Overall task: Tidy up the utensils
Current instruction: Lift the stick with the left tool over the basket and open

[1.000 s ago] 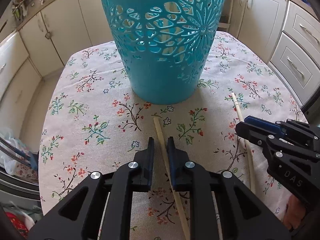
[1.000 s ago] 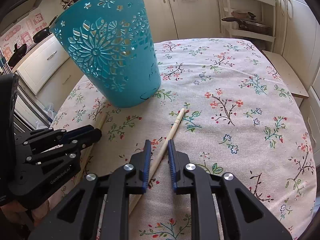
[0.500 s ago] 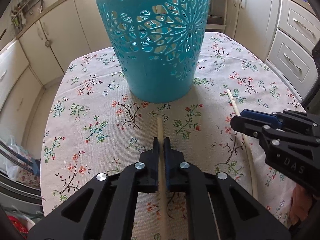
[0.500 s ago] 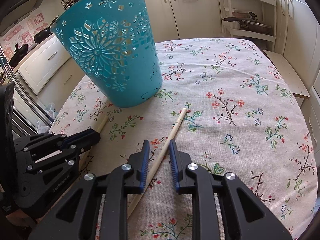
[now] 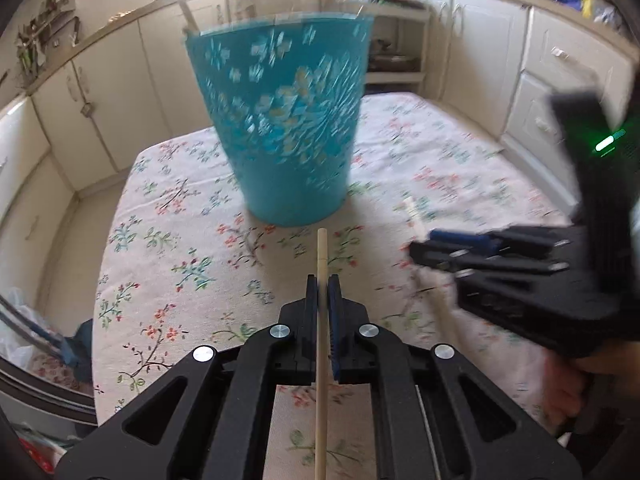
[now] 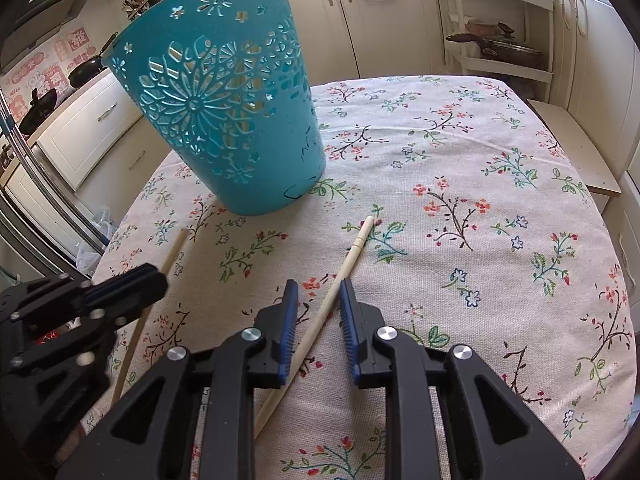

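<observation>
A tall teal cut-out basket [image 5: 286, 120] [image 6: 228, 120] stands on the floral tablecloth. My left gripper [image 5: 322, 292] is shut on a wooden chopstick [image 5: 321, 256] and holds it lifted, tip towards the basket's base. That chopstick also shows in the right wrist view [image 6: 172, 256], with the left gripper [image 6: 132, 284] around it. A second chopstick [image 6: 348, 264] lies on the cloth between the fingers of my right gripper [image 6: 319, 300], which is open. In the left wrist view this chopstick [image 5: 414, 214] and the right gripper [image 5: 436, 240] are at the right, blurred.
The table [image 6: 480, 168] is covered by a floral cloth with its edges close on the left and right. White kitchen cabinets [image 5: 100, 92] surround it. A shelf with a pan [image 6: 500, 48] stands at the back right.
My left gripper has shut on its chopstick and lifted it off the cloth, pulling back from the basket. My right gripper has stayed open around the second chopstick.
</observation>
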Available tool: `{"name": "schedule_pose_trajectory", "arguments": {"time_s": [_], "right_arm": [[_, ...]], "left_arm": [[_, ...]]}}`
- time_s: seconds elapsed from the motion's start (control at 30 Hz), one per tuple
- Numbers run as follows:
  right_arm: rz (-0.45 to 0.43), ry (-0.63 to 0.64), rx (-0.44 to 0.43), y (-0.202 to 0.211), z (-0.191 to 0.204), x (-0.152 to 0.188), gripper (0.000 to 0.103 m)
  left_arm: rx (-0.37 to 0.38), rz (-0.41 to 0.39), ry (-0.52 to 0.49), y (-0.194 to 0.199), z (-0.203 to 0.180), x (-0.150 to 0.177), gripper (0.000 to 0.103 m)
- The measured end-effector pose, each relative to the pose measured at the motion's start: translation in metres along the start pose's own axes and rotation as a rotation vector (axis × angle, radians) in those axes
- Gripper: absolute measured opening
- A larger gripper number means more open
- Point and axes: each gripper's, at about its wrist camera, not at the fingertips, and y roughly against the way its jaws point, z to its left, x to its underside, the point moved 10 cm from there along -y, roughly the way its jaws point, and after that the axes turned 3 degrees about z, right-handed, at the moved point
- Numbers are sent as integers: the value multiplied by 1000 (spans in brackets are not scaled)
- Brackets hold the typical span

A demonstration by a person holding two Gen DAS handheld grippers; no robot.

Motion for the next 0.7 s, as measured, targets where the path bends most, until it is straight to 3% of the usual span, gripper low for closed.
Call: {"name": "schedule_pose_trajectory", "arguments": {"time_s": [0.1, 0.27, 0.47, 0.7], "right_arm": [[0, 1, 0, 0, 0, 0, 23], [1, 11, -1, 0, 2, 0, 26], [0, 9, -3, 0, 3, 0, 26], [1, 7, -7, -1, 3, 0, 26]], "left_arm": [[97, -46, 41, 25, -3, -16, 5], [179, -169, 117, 77, 10, -67, 5], [189, -313, 163, 120, 32, -136, 4], [189, -396, 216, 141, 53, -191, 2]]}}
